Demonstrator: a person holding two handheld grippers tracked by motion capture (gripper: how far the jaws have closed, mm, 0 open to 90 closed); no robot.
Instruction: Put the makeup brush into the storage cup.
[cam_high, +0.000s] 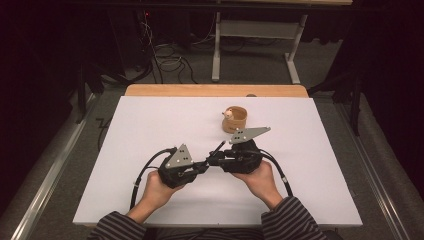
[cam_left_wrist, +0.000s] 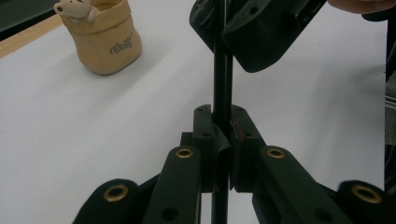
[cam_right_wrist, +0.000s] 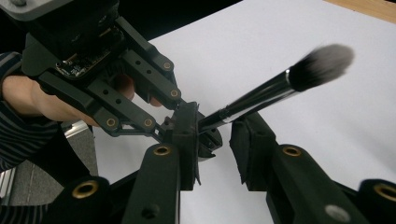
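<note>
A makeup brush (cam_right_wrist: 261, 95) with a thin black handle and a grey-tipped bristle head (cam_right_wrist: 322, 60) is held low over the white board. My left gripper (cam_left_wrist: 222, 126) is shut on the handle (cam_left_wrist: 220, 88) near its end. The right gripper (cam_right_wrist: 217, 140) faces it, jaws on either side of the handle with a gap still visible at the right pad, so it stands open. In the high view both grippers, the left gripper (cam_high: 202, 166) and the right gripper (cam_high: 212, 161), meet at mid-board and the brush (cam_high: 218, 148) slants up toward the far side.
A beige pouch-shaped cup (cam_high: 235, 119) with a small bear figure on its rim stands just beyond the grippers. The white board (cam_high: 150, 125) lies on a wooden table (cam_high: 215, 90). Behind it are a desk frame (cam_high: 216, 50) and floor cables (cam_high: 167, 57).
</note>
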